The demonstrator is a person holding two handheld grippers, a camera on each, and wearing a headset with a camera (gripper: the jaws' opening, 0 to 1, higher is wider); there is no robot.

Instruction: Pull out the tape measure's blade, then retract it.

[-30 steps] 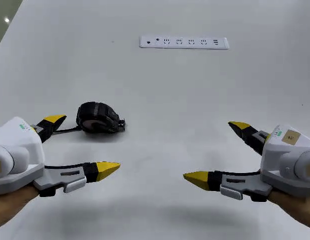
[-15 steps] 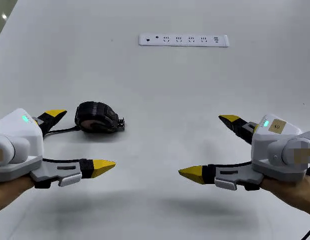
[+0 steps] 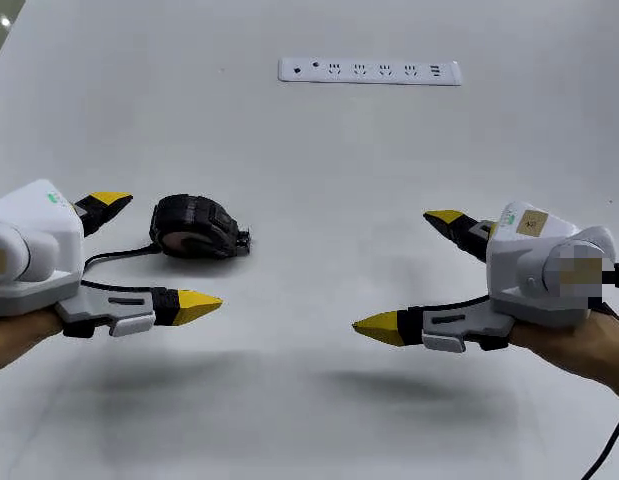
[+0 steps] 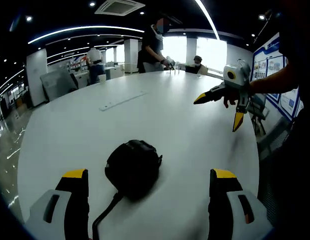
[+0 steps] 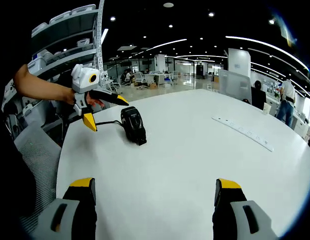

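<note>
A black tape measure [image 3: 196, 227] lies on the white table [image 3: 319, 160], with a black strap trailing to its left. From the left gripper view the tape measure [image 4: 133, 167] sits just ahead, between the jaws. My left gripper [image 3: 154, 250] is open to the left of it, with nothing held. The right gripper [image 3: 409, 272] stands open over the bare table to the right, well apart from the tape. In the right gripper view the tape measure [image 5: 133, 125] lies far ahead at the left, with the left gripper [image 5: 102, 107] beside it.
A white power strip [image 3: 369, 71] lies flat at the far side of the table. A cable runs off the bottom right corner [image 3: 604, 445]. People stand and sit beyond the table's far end [image 4: 155, 42].
Both grippers have drifted slightly: the right one moved left and up a little, the left one edged up. The tape measure has not moved on the table.
</note>
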